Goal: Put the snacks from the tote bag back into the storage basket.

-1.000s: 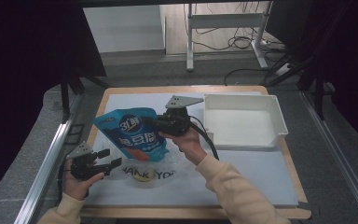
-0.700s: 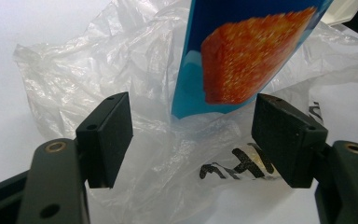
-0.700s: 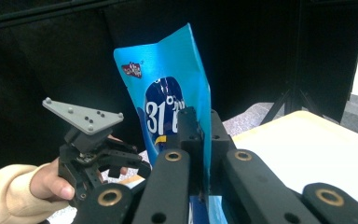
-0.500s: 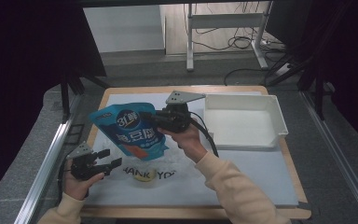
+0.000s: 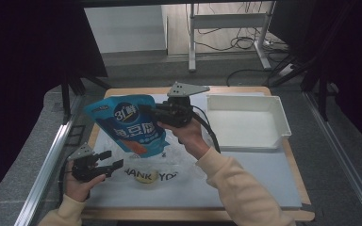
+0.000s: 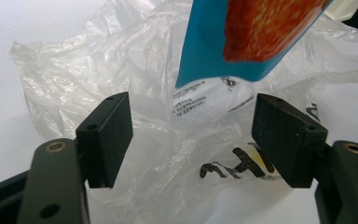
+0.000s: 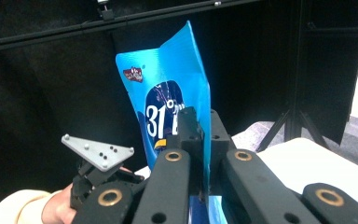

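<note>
Blue printed foil pouch (image 5: 128,123), lifted above the table's left half over a crumpled clear plastic bag (image 5: 169,160), pinched at its right edge by the clamped right gripper (image 5: 147,109). Left gripper (image 5: 109,159), jaws apart and empty, near the front-left corner.

We see a wooden-edged table (image 5: 283,92) whose top is covered by a pale blue-grey mat (image 5: 264,179). On the far right of the mat sits a shallow white rectangular plastic tray (image 5: 283,123). At the near left lies a crumpled clear plastic bag with black lettering (image 5: 169,162), spread flat over the mat, and a small round yellowish item (image 5: 145,177) shows through it near the front edge; we cannot tell what that item is.
</note>
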{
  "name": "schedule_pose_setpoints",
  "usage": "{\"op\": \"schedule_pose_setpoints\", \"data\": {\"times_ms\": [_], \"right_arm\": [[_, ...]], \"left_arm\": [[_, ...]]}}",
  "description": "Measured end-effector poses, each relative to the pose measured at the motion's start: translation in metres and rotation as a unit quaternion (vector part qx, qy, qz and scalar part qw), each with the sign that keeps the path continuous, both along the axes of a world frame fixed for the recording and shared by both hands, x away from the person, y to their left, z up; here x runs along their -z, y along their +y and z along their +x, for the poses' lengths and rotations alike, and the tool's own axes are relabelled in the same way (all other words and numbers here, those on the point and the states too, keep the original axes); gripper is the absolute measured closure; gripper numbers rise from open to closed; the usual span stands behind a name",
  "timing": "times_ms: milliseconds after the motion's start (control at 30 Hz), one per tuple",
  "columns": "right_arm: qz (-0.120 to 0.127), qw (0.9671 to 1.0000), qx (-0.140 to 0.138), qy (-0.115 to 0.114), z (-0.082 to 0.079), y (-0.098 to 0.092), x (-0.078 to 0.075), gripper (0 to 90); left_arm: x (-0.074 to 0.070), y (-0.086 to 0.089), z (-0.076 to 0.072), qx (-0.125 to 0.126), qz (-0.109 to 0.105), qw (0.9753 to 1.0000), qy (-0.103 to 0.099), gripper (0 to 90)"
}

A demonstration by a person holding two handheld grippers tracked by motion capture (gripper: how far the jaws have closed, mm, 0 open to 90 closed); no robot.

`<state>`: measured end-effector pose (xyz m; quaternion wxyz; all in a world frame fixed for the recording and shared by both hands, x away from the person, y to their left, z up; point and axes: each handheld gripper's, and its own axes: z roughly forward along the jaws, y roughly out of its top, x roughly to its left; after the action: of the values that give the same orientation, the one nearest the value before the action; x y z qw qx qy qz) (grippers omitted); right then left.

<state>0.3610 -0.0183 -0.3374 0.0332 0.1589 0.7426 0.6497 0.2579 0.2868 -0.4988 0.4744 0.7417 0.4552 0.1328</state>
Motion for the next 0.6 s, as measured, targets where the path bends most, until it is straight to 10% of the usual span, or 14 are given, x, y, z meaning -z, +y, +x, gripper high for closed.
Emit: {"op": "schedule_pose_setpoints", "data": {"times_ms": [600], "right_arm": [[0.022, 0.9994, 0.025, -0.008, 0.009, -0.030, -0.025, 89.1]], "left_arm": [[0.000, 0.000, 0.000, -0.001, -0.001, 1.0000, 0.001, 29.4]]}}
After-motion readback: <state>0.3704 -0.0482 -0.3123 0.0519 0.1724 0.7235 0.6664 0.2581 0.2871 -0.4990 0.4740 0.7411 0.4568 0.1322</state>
